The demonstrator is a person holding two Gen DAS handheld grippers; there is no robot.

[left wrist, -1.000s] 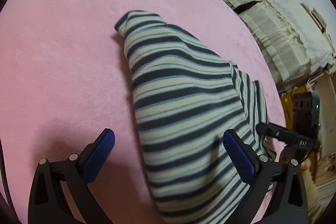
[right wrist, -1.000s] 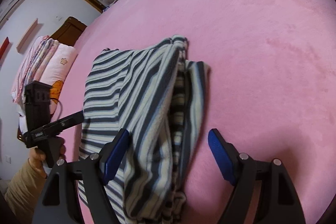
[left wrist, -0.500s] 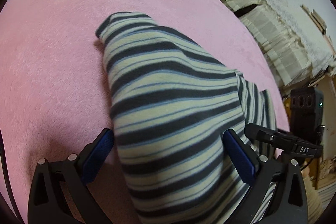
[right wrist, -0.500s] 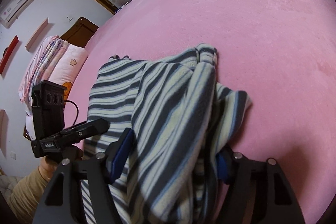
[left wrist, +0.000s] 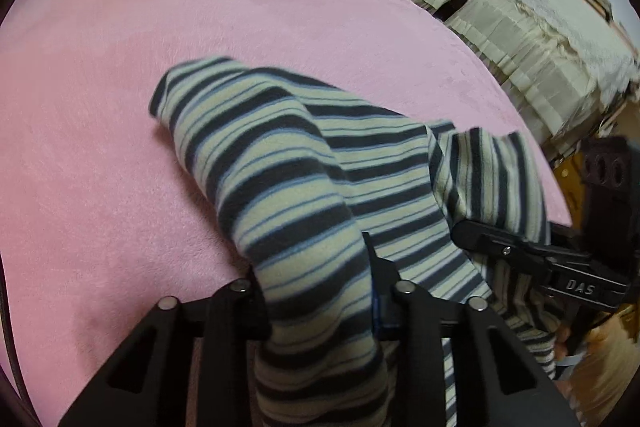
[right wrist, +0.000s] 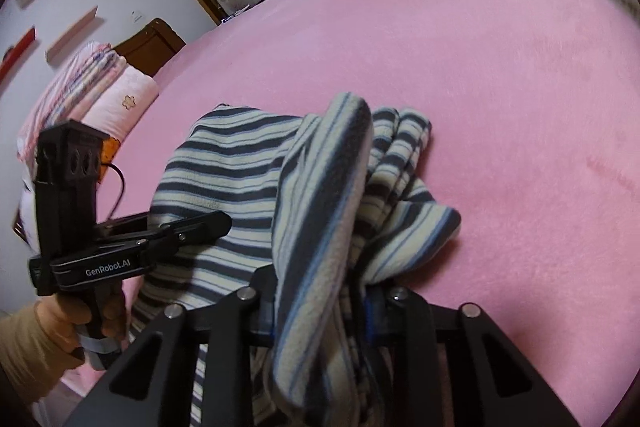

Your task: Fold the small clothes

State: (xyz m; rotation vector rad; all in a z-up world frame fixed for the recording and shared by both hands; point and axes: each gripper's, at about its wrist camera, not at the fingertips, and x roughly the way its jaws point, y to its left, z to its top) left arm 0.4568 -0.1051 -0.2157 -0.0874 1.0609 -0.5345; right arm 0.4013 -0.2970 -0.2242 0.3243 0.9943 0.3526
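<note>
Left gripper (left wrist: 320, 283) and right gripper (right wrist: 320, 303), jaws just closed, each clamp the one striped garment (left wrist: 288, 163) bunched between them.

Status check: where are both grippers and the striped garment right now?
Left gripper and right gripper: fingers just closed, both clamped on the striped garment. Near edge bunched and lifted, the rest on the pink blanket. Nothing in the way.
</note>
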